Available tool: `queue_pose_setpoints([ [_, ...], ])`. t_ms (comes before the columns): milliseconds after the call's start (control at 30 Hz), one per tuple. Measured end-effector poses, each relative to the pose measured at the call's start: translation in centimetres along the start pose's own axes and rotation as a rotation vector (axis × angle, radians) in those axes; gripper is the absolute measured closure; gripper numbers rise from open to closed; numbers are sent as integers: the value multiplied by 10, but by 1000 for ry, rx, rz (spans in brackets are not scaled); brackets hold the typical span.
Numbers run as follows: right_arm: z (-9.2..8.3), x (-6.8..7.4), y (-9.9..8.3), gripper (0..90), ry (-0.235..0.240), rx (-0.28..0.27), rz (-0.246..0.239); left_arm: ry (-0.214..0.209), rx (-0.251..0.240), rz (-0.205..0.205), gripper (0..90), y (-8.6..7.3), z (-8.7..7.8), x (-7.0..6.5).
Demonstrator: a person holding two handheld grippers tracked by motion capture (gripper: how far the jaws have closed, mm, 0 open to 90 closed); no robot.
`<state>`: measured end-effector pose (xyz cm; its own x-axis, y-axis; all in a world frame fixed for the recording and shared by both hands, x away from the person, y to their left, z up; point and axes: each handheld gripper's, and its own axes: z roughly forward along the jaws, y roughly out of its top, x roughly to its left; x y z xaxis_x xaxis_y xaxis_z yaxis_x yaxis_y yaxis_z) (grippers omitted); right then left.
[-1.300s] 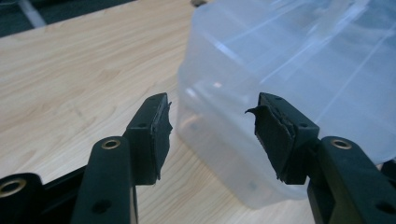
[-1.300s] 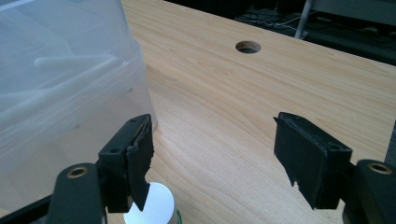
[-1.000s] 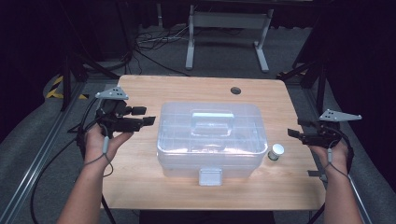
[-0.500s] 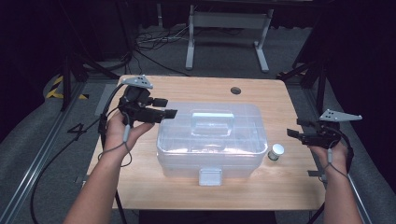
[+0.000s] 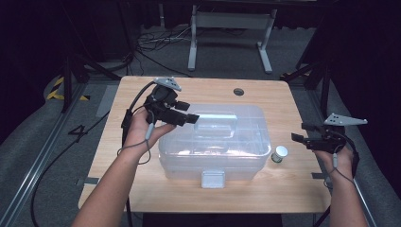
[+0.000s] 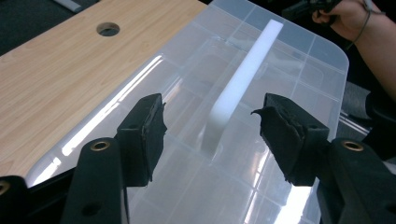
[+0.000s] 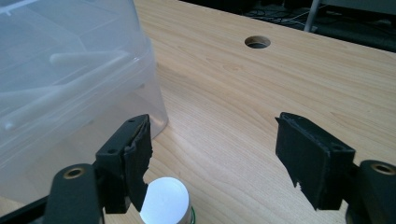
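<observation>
**Over the clear box: left gripper spread above the lid handle**

On the middle of the wooden bench (image 5: 142,94) stands a large clear plastic storage box (image 5: 215,156) with rounded corners, a lid moulded into compartments, a long pale handle (image 5: 215,124) lying flat along the lid's centre, and a pale latch (image 5: 213,178) on its near face. A small jar with a white lid (image 5: 279,153) stands just beside the box's right end. A round cable hole (image 5: 238,91) sits near the bench's far edge.

From above, the left gripper (image 5: 184,113) hovers over the lid's left part, pointing at the handle; the right gripper (image 5: 300,132) is held at the bench's right edge, near the jar.

The left gripper view adds closer detail: the left gripper (image 6: 210,123) has its jaws wide apart, the white handle (image 6: 243,79) running away between them, nothing held. Whether the jaws touch the lid cannot be told.

The right gripper view shows the right gripper (image 7: 215,154) also spread wide and empty, low over the bench, with the jar's white lid (image 7: 163,203) just by one jaw and the box's corner (image 7: 70,79) beyond.
</observation>
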<state>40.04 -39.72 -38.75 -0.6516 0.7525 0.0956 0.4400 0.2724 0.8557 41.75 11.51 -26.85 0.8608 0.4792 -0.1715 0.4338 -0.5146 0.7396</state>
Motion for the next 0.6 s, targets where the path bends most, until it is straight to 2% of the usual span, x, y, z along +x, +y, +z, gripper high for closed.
queue_pose_setpoints([
  [167, -3, 2, -2, 274, -4, 3, -1, 7, 45, 31, 396, 6, 15, -4],
  [400, 0, 2, -6, 272, -7, 25, 5, 10, 82, 29, 415, 8, 30, -1],
  [500, -1, 2, -7, 273, -12, 29, 10, 25, 92, 45, 450, 8, 35, -4],
  [567, -1, 1, -7, 273, -14, 30, 8, 31, 96, 53, 508, 7, 38, -5],
  [600, -1, 1, -7, 273, -15, 32, 7, 29, 103, 46, 521, 8, 39, -5],
])
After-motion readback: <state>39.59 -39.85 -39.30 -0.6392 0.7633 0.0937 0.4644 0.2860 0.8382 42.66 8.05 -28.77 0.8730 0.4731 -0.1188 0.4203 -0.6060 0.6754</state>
